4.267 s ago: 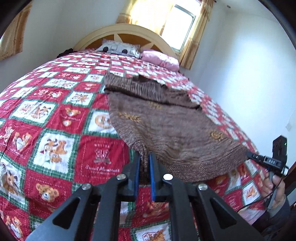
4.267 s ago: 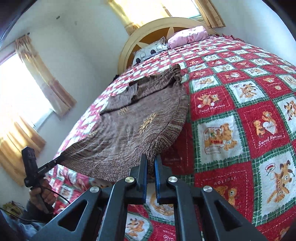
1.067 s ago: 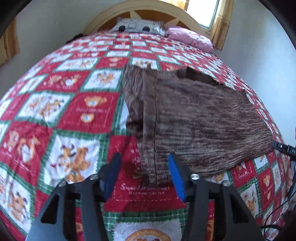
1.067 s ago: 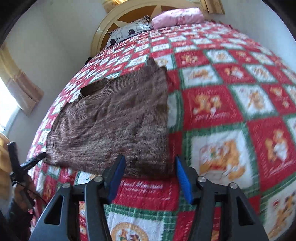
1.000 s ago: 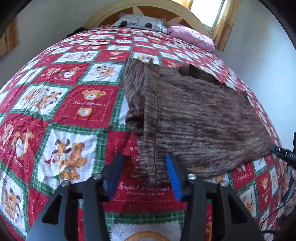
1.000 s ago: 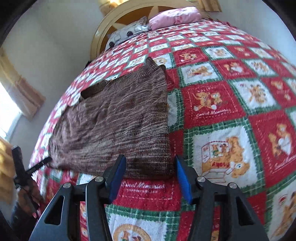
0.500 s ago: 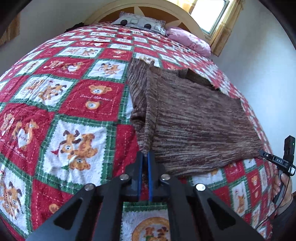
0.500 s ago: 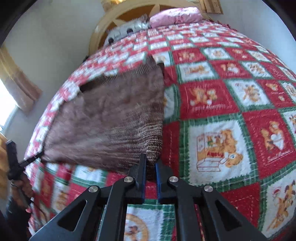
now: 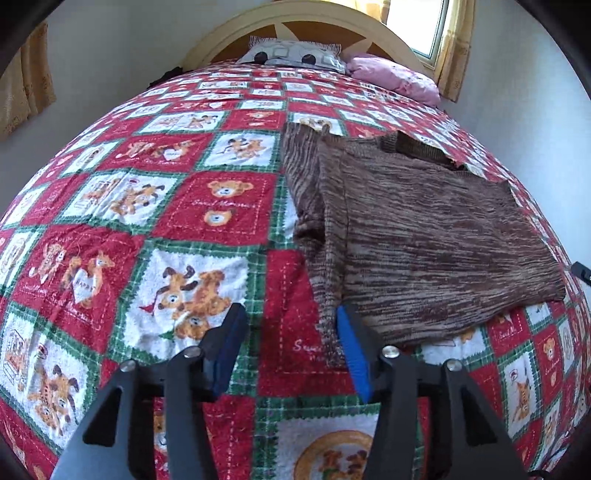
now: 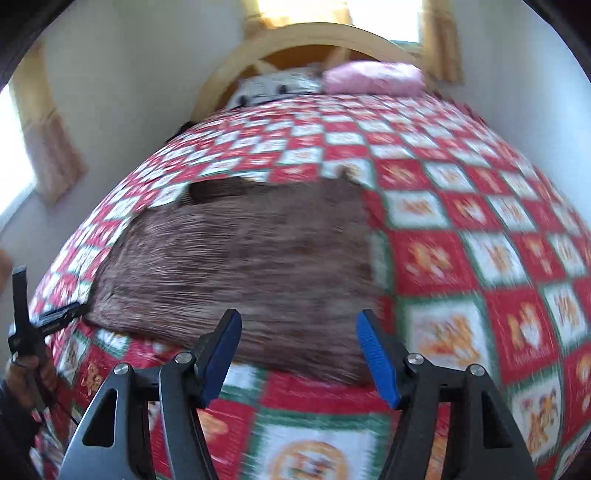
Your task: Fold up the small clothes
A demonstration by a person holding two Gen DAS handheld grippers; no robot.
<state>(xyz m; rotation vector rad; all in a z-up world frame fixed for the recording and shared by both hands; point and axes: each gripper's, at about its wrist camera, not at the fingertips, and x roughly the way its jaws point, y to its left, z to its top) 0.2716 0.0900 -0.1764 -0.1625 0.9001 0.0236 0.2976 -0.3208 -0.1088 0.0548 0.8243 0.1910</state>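
Note:
A brown knit sweater (image 9: 417,243) lies folded on the bed, plain side up, with a sleeve folded along its left edge. It also shows, blurred, in the right wrist view (image 10: 243,266). My left gripper (image 9: 290,350) is open and empty at the sweater's near left corner, its right pad touching the hem. My right gripper (image 10: 297,354) is open and empty over the sweater's near right edge. The left gripper also shows at the left of the right wrist view (image 10: 51,317).
The bed carries a red, green and white bear-print quilt (image 9: 155,229). A patterned pillow (image 9: 291,55) and a pink pillow (image 9: 395,77) lie by the wooden headboard (image 9: 295,33). Walls and curtained windows surround the bed.
Both grippers were shut on the sweater's near corners half a second ago. Now both are open and the sweater lies released on the quilt. The right view is blurred from motion.

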